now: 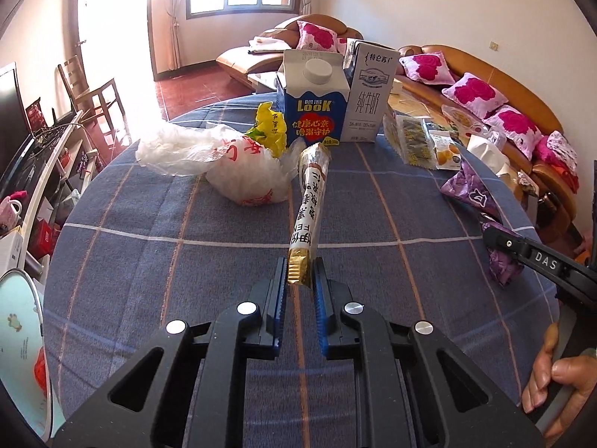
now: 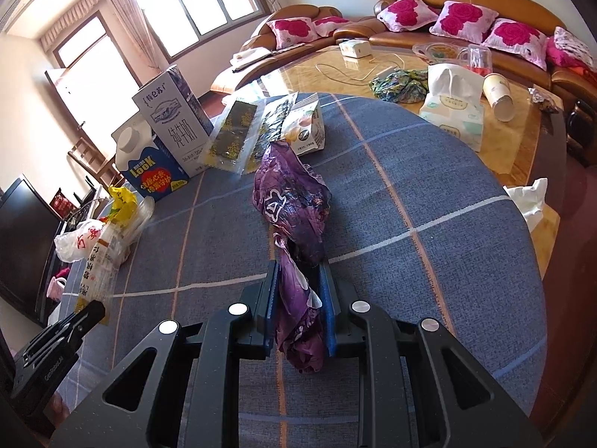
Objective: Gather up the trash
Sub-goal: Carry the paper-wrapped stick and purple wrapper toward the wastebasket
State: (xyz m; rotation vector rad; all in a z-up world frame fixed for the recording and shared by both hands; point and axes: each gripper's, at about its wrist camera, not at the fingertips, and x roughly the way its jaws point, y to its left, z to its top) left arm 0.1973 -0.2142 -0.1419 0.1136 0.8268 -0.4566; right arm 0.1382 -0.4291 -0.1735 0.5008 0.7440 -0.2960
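My left gripper [image 1: 300,267] is shut on the gold end of a long white and gold snack wrapper [image 1: 308,201], which sticks out forward above the blue checked tablecloth [image 1: 168,261]. My right gripper [image 2: 300,276] is shut on a crumpled purple wrapper [image 2: 294,205], also seen at the right of the left wrist view [image 1: 472,190]. A white plastic bag [image 1: 227,160] and a yellow wrapper [image 1: 270,127] lie ahead on the left.
A blue Look carton [image 1: 313,108] and a white milk carton [image 1: 367,100] stand at the far edge. Seaweed packets [image 1: 410,138] and a snack pouch [image 2: 308,123] lie beside them. A light bin rim [image 1: 18,336] sits at lower left. The glass coffee table [image 2: 410,74] holds tissues and cups.
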